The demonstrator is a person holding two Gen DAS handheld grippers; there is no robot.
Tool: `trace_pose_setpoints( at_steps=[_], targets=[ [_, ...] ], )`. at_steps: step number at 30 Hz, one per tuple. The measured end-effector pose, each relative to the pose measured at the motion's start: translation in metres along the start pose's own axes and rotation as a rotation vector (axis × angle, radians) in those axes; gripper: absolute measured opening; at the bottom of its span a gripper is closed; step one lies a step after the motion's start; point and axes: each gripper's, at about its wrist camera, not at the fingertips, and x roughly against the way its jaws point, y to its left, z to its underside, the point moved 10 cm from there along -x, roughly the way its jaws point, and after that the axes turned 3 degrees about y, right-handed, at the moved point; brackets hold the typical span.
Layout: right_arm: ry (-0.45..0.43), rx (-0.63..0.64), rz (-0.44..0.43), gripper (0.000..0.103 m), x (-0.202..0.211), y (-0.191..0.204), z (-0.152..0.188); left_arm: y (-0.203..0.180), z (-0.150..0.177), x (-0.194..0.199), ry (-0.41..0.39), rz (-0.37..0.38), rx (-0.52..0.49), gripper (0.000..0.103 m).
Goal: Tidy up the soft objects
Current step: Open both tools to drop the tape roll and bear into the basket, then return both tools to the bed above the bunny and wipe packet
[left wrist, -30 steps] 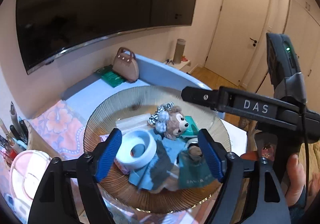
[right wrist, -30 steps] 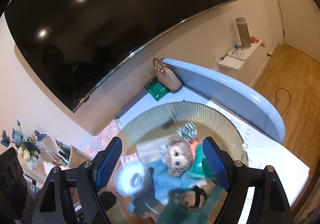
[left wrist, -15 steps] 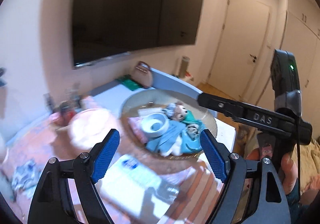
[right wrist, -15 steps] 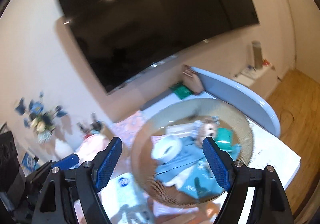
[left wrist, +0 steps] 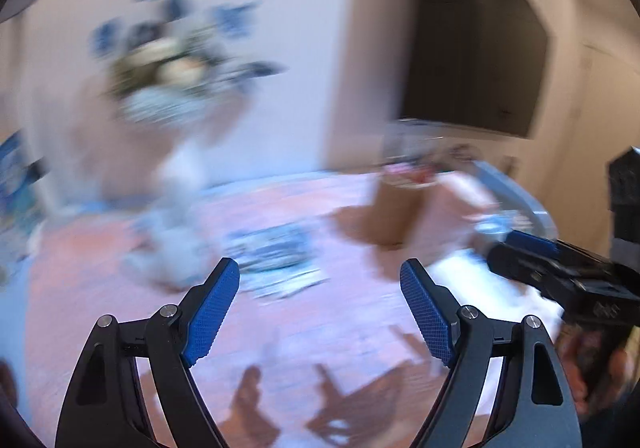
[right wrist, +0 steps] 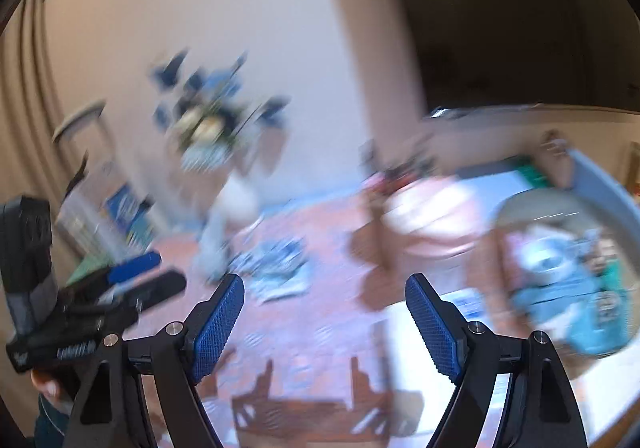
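Note:
Both views are badly blurred by motion. My left gripper stands open over the pink floral tablecloth with nothing between its blue pads. My right gripper is also open and empty. The ribbed glass bowl sits at the right edge of the right wrist view, holding a heap of blue and teal soft things. A blue-and-white patterned item lies flat on the cloth ahead of both grippers; it shows as the same patterned item in the left wrist view. Each gripper appears in the other's view: right gripper, left gripper.
A vase of blue flowers stands at the back by the wall, with a pale object below it. A pink round object lies beside the bowl. A dark TV hangs on the wall. A white pack lies near the bowl.
Both grippers have swung left, away from the bowl, and now face the floral cloth and the flower vase. The bowl has slid to the right edge. Both stay open and empty.

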Motion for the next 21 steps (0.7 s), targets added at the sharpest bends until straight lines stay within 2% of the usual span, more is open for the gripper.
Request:
trace_pose_setpoints(
  at_steps=[3,9,13,16,17,19,21],
  targets=[
    [0.086,0.043,0.006,0.082,-0.049,0.025,0.022,0.053,0.029,-0.01,0.049,-0.093,0.073,0.081],
    [0.202,0.087,0.048,0.082,-0.12,0.036,0.061,0.125,0.082,-0.048,0.17,-0.193,0.196,0.081],
    [0.272,0.078,0.079,0.082,-0.146,0.028,0.082,0.137,0.106,-0.067,0.227,-0.205,0.215,0.08],
    [0.31,0.067,0.099,0.082,-0.153,0.022,0.091,0.137,0.113,-0.075,0.259,-0.198,0.213,0.08],
    [0.305,0.068,0.101,0.083,-0.152,0.021,0.09,0.135,0.111,-0.075,0.25,-0.186,0.209,0.081],
    [0.315,0.074,0.103,0.091,-0.154,0.021,0.091,0.134,0.113,-0.077,0.26,-0.179,0.21,0.081],
    [0.318,0.084,0.11,0.093,-0.156,0.022,0.091,0.135,0.115,-0.078,0.271,-0.174,0.223,0.081]
  ],
)
